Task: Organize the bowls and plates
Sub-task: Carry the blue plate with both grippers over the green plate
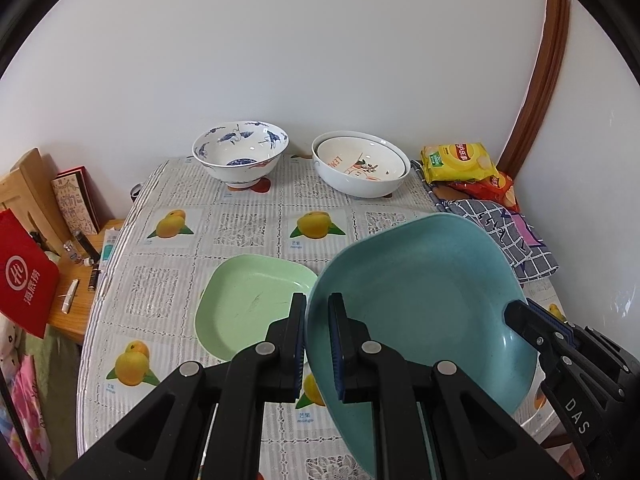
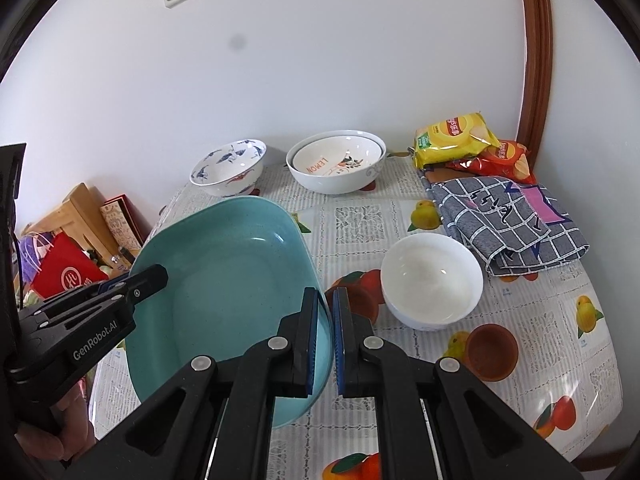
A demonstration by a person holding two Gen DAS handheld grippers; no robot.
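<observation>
A teal square plate [image 1: 424, 300] hangs above the table, held from both sides. My left gripper [image 1: 318, 312] is shut on its left rim, and my right gripper [image 2: 325, 308] is shut on its right rim [image 2: 320, 320]. Below and left of it a light green plate [image 1: 248, 300] lies flat on the cloth. A blue-and-white bowl [image 1: 240, 152] and a white bowl with a lemon-print bowl nested inside [image 1: 360, 166] stand by the wall. A plain white bowl [image 2: 432, 280] sits right of the teal plate.
Yellow and red snack bags [image 2: 456, 136] and a folded checked cloth [image 2: 512, 224] lie at the far right. A small brown cup [image 2: 490, 352] stands near the front right. A side shelf with a red bag [image 1: 24, 276] sits left of the table [image 1: 168, 280].
</observation>
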